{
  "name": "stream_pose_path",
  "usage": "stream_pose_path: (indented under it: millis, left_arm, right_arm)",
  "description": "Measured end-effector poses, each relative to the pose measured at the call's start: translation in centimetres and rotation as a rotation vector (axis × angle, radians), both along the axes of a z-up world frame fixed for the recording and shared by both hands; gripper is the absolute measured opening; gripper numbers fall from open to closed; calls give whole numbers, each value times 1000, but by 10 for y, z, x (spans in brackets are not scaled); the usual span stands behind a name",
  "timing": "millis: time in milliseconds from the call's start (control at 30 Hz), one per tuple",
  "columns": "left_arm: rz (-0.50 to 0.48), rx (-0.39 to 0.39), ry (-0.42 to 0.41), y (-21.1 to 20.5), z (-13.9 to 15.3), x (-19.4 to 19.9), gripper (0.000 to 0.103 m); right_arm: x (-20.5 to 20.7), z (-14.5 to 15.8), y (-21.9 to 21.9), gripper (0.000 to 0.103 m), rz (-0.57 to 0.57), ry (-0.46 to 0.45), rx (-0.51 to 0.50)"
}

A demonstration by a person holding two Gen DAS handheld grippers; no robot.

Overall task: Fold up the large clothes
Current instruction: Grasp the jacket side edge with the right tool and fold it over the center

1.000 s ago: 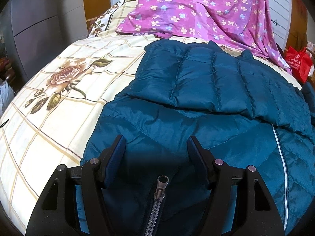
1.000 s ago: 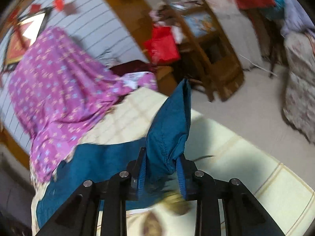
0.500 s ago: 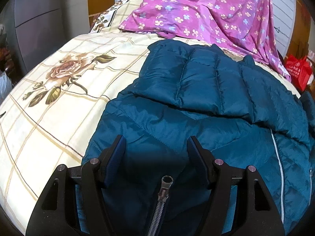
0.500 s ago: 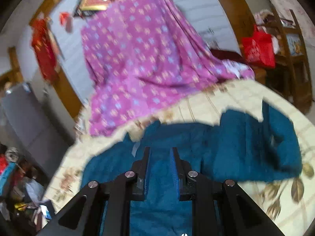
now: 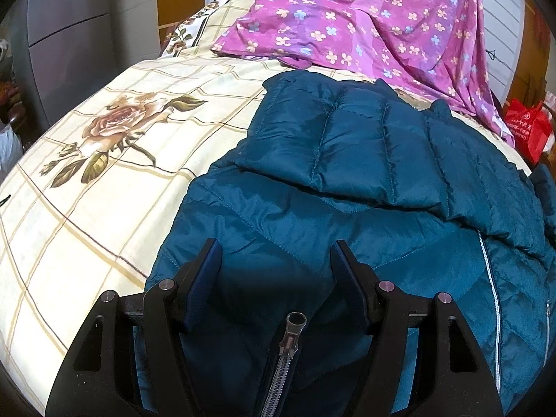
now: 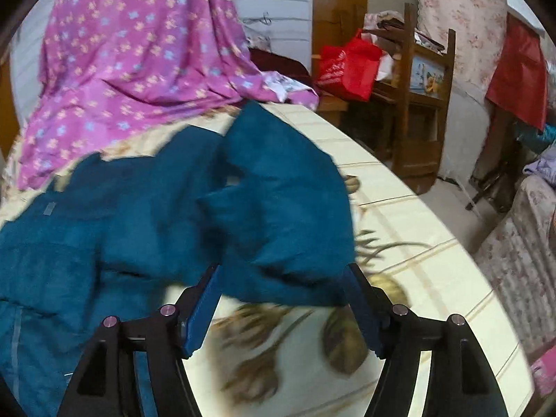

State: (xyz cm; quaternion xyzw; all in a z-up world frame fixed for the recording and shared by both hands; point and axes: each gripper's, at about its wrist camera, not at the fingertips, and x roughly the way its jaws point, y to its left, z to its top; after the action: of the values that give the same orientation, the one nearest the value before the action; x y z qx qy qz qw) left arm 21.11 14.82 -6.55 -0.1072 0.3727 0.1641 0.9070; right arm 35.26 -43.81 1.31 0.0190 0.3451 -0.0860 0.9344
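**Teal jacket spread on the rose-print bed, both grippers standing open**

On the cream bedsheet with brown grid lines and printed roses [image 5: 104,160] lies the task's garment — a teal quilted puffer jacket [image 5: 365,180] with a metal zipper. One padded sleeve is folded across the jacket's body, its stitched panels running crosswise. Beyond the jacket, toward the headboard side, a magenta cloth with small orange and blue flowers [image 5: 365,17] is draped over the far end of the bed. To the right of the jacket, off the bed's edge, sits a red shopping bag [image 5: 526,128].

The left gripper [image 5: 274,260] hangs over the near edge of the jacket, its black fingers with blue pads well apart. The silver zipper pull [image 5: 293,330] lies between them, low in the view, but the pads press on nothing.

In the right wrist view the picture is blurred. The right gripper [image 6: 281,281] has just been opening, and its jaws now stand wide, clamped on nothing. The jacket's rumpled teal sleeve [image 6: 278,208] lies on the sheet just ahead of the fingertips and partly between them, free of the pads. Past the jacket, beside the bed, stand a brown wooden shelf [image 6: 420,104] and the red bag [image 6: 347,66] — both on the floor side.
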Motion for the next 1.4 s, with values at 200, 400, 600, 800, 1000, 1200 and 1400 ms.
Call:
stream_pose_path:
  millis: [200, 400, 600, 800, 1000, 1200, 1400]
  left_arm:
    - [0, 0, 0, 0, 0, 0, 66]
    - [0, 1, -1, 0, 0, 0, 66]
    - [3, 2, 0, 1, -1, 0, 66]
    - [6, 0, -6, 2, -2, 0, 66]
    - [14, -24, -13, 8, -3, -2, 66]
    - [72, -36, -12, 14, -3, -5, 66]
    - [78, -9, 29, 8, -7, 0, 66]
  right_arm:
    - [48, -16, -8, 69, -17, 67, -109]
    - [47, -12, -10, 37, -80, 25, -111]
    - [15, 42, 43, 26, 86, -131, -21]
    - [-17, 88, 138, 25, 297, -243, 76]
    - [-30, 89, 265, 25, 521, -235, 192]
    - [-27, 51, 374, 25, 677, -147, 227]
    - [-10, 4, 426, 27, 697, 5, 209]
